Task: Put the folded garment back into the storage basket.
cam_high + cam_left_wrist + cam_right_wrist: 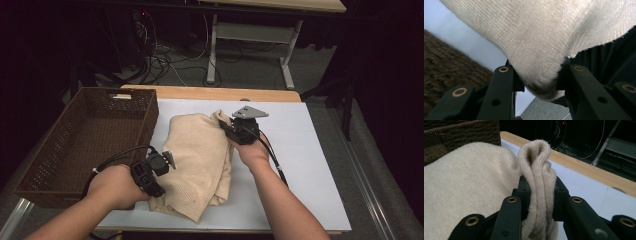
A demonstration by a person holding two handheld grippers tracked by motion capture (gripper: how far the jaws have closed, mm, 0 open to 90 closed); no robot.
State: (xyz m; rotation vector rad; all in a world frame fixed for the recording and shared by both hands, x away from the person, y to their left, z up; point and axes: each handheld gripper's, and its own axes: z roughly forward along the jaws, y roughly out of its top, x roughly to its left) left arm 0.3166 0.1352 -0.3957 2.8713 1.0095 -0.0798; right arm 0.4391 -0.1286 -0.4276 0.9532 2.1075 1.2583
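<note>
A cream knitted sweater (pixel 200 155) lies folded on the white table top (pixel 305 155). My left gripper (pixel 162 172) is at its near left corner, shut on a fold of the sweater (pixel 544 50) that bulges between the jaws. My right gripper (pixel 231 131) is at the sweater's far right corner. Its jaws pinch a bunched, upright fold of the knit (pixel 537 180). Both gripped corners look slightly raised off the table.
A brown wicker basket (pixel 60 150) stands on the left of the table, right beside the sweater. The table's wooden far edge (pixel 210 93) runs behind it. Cables and another table's legs (pixel 250 55) lie on the floor beyond.
</note>
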